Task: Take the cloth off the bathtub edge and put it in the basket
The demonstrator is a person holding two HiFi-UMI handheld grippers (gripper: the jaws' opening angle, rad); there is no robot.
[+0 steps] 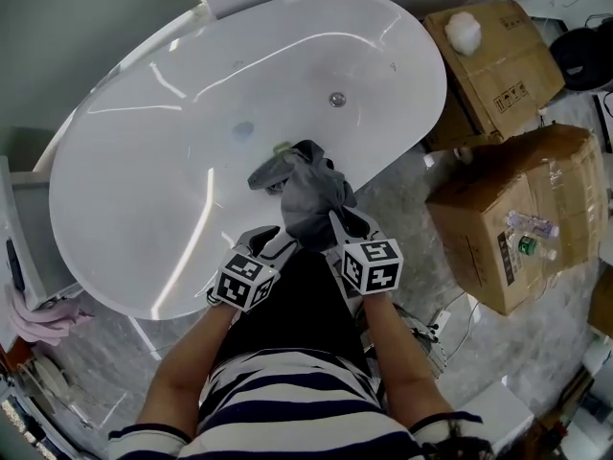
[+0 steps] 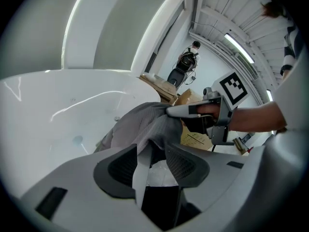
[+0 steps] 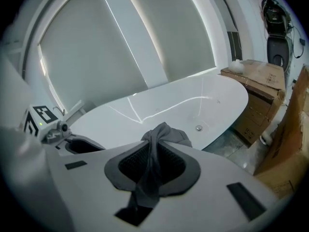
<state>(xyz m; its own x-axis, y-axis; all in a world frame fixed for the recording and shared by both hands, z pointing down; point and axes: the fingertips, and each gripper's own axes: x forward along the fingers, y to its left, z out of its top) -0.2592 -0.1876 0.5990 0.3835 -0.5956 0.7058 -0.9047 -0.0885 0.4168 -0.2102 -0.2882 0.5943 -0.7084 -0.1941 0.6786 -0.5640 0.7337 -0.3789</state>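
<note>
Grey cloth (image 1: 311,195) is hanging bunched over the near rim of the white bathtub (image 1: 192,142) in the head view, part of it reaching over the basin. I am holding both grippers at that rim: the left gripper (image 1: 271,241) is coming at the cloth's lower edge from the left, and the right gripper (image 1: 347,224) is sitting at its right side. Whether the cloth is resting on the rim I cannot tell from up here. Two cardboard boxes (image 1: 517,214) are standing on the floor past the bathtub's right end.

Looking along the left gripper (image 2: 154,158) in its own view, I am seeing its fingers standing apart. A pale fold of the cloth (image 2: 145,124) is running down between them, lying against one finger with a gap showing beside the other. The rest of the cloth is rising in front of the bathtub's inner wall (image 2: 48,115). The right gripper (image 2: 176,111) is reaching in from the right, its tips buried in the top of the cloth.

Turning to the right gripper view, I am seeing its fingers (image 3: 123,163) clamped together on a twisted strip of the cloth (image 3: 161,137). That strip is bunching up above the tips, in front of the bathtub's near rim (image 3: 169,108). The left gripper (image 3: 53,127) is showing at the left edge, beside the rim.
</note>
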